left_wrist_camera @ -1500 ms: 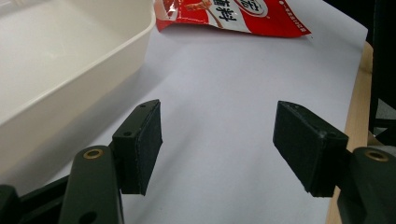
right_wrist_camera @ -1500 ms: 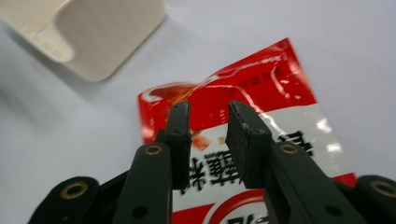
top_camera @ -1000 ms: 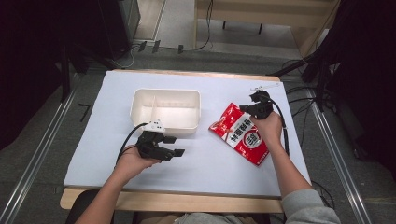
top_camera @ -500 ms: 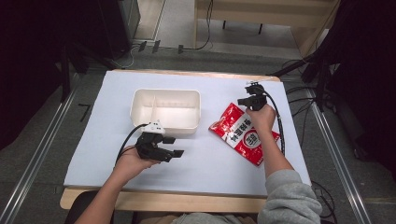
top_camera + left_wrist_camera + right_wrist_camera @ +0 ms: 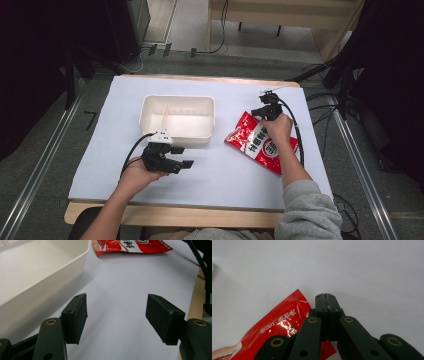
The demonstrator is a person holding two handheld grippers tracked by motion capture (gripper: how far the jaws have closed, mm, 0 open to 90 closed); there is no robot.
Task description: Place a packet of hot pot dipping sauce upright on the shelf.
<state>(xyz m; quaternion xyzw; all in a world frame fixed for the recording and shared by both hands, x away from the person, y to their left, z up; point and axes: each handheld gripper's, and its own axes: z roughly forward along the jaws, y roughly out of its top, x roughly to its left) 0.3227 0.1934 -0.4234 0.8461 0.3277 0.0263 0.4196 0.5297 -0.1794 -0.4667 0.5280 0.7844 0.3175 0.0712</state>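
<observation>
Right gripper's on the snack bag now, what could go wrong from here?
1. The right gripper is shut at the far edge of the red bag; whether it pinches film is unclear, so a lift might slip.
2. A corner hold could let the bag swing or sag.
3. The white tray sits close beside it; the bag might catch its rim.

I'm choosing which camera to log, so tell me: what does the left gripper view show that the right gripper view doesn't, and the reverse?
Left gripper view alone: the left gripper with jaws wide apart over bare cloth, the white tray beside it, and the table's wooden edge. Right gripper view alone: the right gripper with jaws closed together, nothing visible between their tips, above the bag's corner. Both share the red snack bag and the white tablecloth.
</observation>
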